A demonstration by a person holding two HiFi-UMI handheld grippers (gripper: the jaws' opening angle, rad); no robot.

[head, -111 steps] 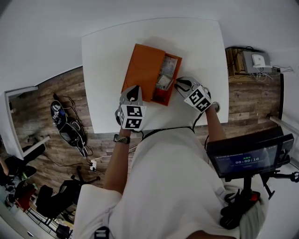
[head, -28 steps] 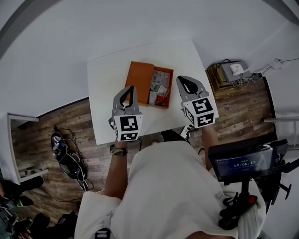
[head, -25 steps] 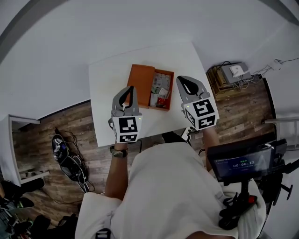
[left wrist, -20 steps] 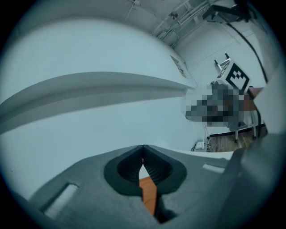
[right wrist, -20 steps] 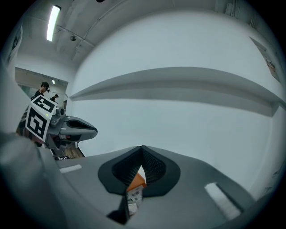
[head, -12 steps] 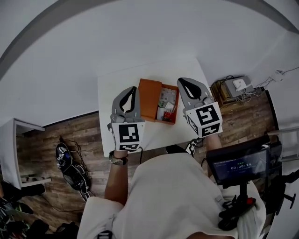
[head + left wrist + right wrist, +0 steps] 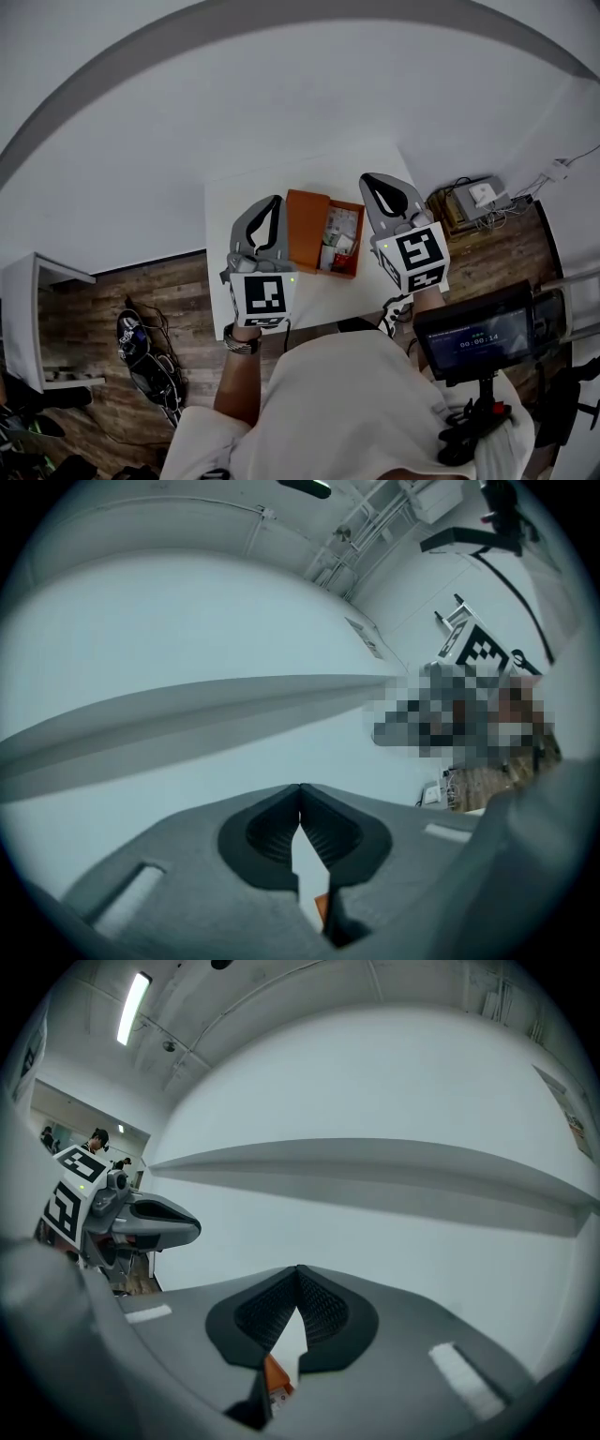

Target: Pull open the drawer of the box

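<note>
The drawer's contents are too small to tell: pale packets and a bit of red. The left gripper and right gripper hide much of the table on either side of the box. In both gripper views, the box shows only as an orange sliver low in the frame, behind the closed jaws. The screen's print, lower right, is unreadable. The people at the left edge of the right gripper view are too small to make out.

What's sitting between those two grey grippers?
The orange box, drawer open, on the white table, as the head view shows.
</note>
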